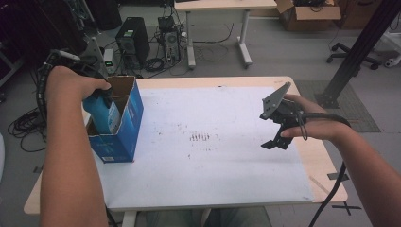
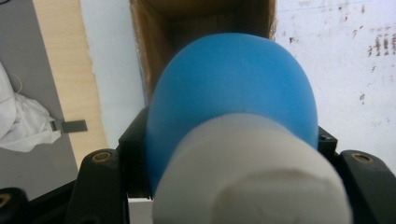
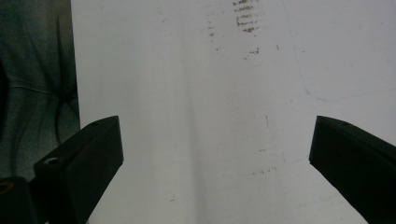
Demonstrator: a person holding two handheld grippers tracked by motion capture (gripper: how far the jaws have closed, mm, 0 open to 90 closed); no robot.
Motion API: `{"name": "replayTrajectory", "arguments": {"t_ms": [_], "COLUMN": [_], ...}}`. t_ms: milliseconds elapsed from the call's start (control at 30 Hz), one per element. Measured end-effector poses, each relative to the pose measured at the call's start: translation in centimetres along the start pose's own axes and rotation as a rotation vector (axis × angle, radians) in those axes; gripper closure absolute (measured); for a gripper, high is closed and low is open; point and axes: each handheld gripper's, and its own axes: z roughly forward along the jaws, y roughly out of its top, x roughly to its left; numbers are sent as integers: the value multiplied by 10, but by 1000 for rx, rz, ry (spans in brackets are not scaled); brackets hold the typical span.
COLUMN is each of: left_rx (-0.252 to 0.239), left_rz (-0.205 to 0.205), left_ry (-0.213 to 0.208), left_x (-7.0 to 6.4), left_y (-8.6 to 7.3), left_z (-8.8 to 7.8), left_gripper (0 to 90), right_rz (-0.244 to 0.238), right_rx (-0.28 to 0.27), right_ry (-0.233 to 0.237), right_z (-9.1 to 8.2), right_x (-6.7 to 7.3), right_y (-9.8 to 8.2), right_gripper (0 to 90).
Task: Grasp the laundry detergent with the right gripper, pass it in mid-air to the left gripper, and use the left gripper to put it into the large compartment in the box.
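Note:
A blue bottle (image 1: 105, 112) with a white cap (image 2: 252, 172) is clamped between the jaws of my left gripper (image 2: 229, 140), which is shut on it. The bottle hangs base-down in the open top of a blue cardboard box (image 1: 124, 135) at the table's left edge. Its brown inside (image 2: 161, 32) shows beyond the bottle in the left gripper view. In the high view a hand covers most of the left gripper (image 1: 100, 97). My right gripper (image 1: 270, 131) hovers over the right side of the white board (image 1: 208, 156). Its jaws stand wide apart with nothing between them (image 3: 215, 154).
The box stands upright, flaps open, near the wooden table's left rim (image 1: 33, 198). The white board bears dark scuff marks (image 1: 199, 137) at its middle. On the floor behind are a computer tower (image 1: 132, 45), cables, another table (image 1: 217, 5) and a black post (image 1: 359, 47).

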Motion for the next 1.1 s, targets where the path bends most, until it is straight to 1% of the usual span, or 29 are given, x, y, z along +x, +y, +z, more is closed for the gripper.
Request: {"name": "replayTrajectory", "arguments": {"t_ms": [133, 267, 433, 600, 800, 1100], "left_rx": [4, 8, 15, 33, 46, 52], "left_rz": [9, 6, 3, 1, 4, -7], "left_ry": [3, 7, 2, -6, 0, 6], "left_x": [0, -2, -2, -2, -2, 2], "left_y": [1, 1, 2, 4, 5, 6], "left_z": [10, 22, 38, 54, 65, 77], "left_gripper": [383, 383, 383, 383, 383, 383], "right_rz": [1, -1, -1, 0, 2, 4], "right_rx": [0, -1, 2, 2, 5, 6], "right_ry": [6, 11, 15, 20, 23, 32], "right_z": [0, 1, 4, 4, 7, 12], "right_x": [1, 1, 1, 2, 2, 2], "right_y": [0, 0, 0, -1, -2, -3], "right_gripper": [30, 30, 31, 31, 31, 31]}}
